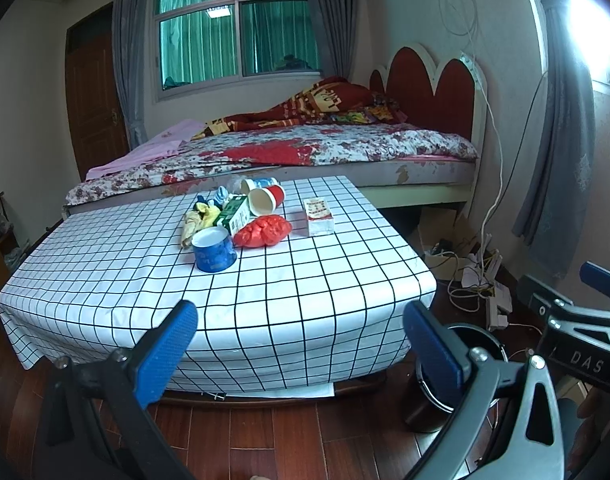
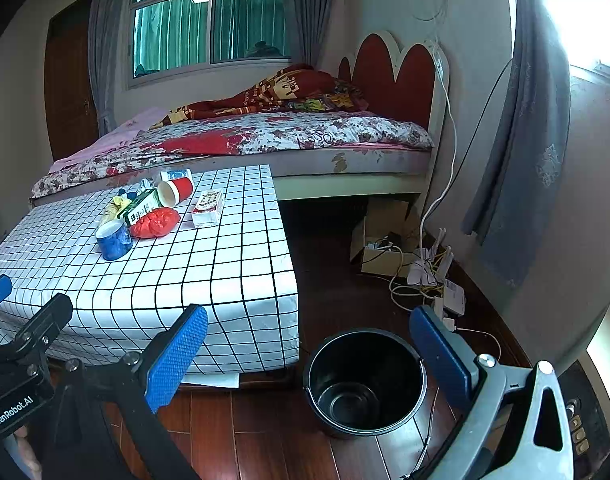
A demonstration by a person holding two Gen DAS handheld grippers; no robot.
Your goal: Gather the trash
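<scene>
Trash lies bunched on a low table (image 1: pixel 325 272) with a checked cloth: a blue cup (image 1: pixel 213 249) (image 2: pixel 113 240), a crumpled red bag (image 1: pixel 263 231) (image 2: pixel 155 222), a green carton (image 1: pixel 235 212) (image 2: pixel 141 206), a tipped red cup (image 1: pixel 267 199) (image 2: pixel 176 191), a red-and-white box (image 1: pixel 319 216) (image 2: pixel 209 208) and yellow wrappers (image 1: pixel 199 218). A black bucket (image 2: pixel 365 380) (image 1: pixel 457 376) stands empty on the floor beside the table's right corner. My left gripper (image 1: pixel 301 344) hangs open before the table's front edge, nothing in it. My right gripper (image 2: pixel 309 356) is open above the bucket's left rim, holding nothing.
A bed (image 1: pixel 305 152) with floral bedding runs behind the table. Cables, a cardboard box (image 2: pixel 381 240) and a power strip (image 2: pixel 449 292) clutter the floor at right by the grey curtain (image 2: pixel 517 160). Dark wooden floor (image 2: pixel 265 432) spreads in front.
</scene>
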